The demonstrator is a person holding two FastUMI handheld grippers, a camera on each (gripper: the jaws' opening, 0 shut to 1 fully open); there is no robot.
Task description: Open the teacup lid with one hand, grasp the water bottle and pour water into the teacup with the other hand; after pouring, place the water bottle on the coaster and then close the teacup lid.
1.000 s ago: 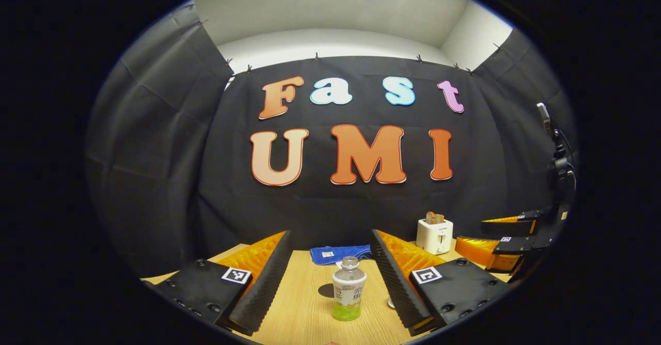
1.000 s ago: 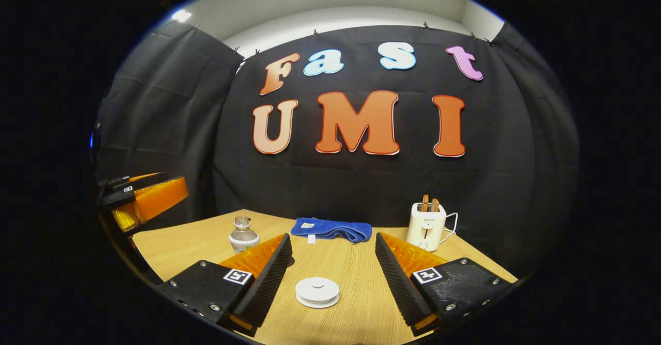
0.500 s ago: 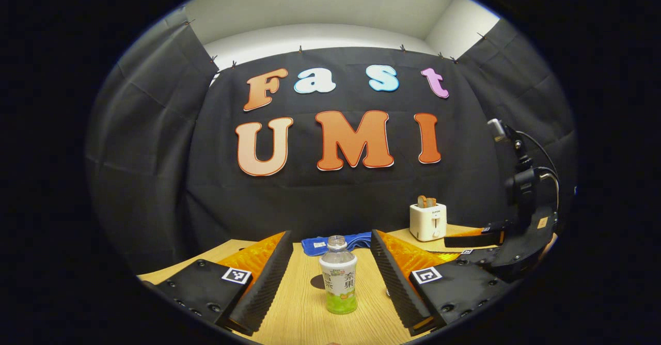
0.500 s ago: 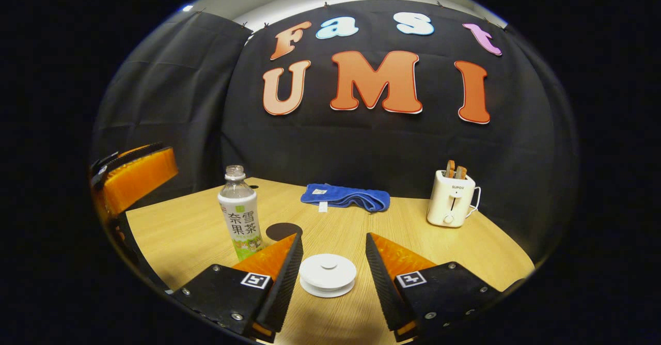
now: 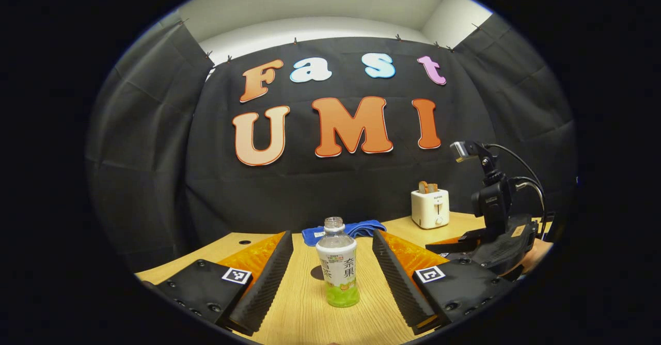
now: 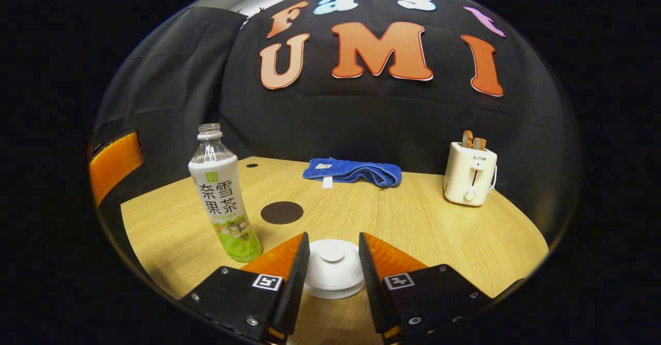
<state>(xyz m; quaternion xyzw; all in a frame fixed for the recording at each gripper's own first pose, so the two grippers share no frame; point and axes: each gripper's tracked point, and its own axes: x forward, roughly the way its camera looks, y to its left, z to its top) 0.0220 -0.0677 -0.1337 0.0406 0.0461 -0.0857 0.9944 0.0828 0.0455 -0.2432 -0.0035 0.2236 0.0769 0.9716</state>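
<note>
Left gripper view. Left claw [image 5: 333,275]: fingers wide apart, astride the water bottle [image 5: 338,265] without touching it. Bottle upright on the wooden surface [image 5: 304,314], uncapped, a little green liquid at its base. Right claw [image 5: 465,244] at right, low over the surface, held in a hand; from here I cannot tell whether it is spread or closed. Background items: blue cloth [image 5: 356,229], white toaster [image 5: 429,208].

Right gripper view. Right claw [image 6: 333,262]: fingers apart, flanking the white teacup lid [image 6: 333,267] closely; contact cannot be confirmed. Lid seated, cup beneath hidden. Dark round coaster [image 6: 282,212] bare, between bottle [image 6: 222,198] and cloth [image 6: 356,172].

Progress: judged at the very start; lid not yet lifted, bottle not yet gripped; pouring, placing on the coaster and closing all remain.

Writing: bottle label carries large characters, not transcribed here; toaster [image 6: 471,172] bears a small mark.
</note>
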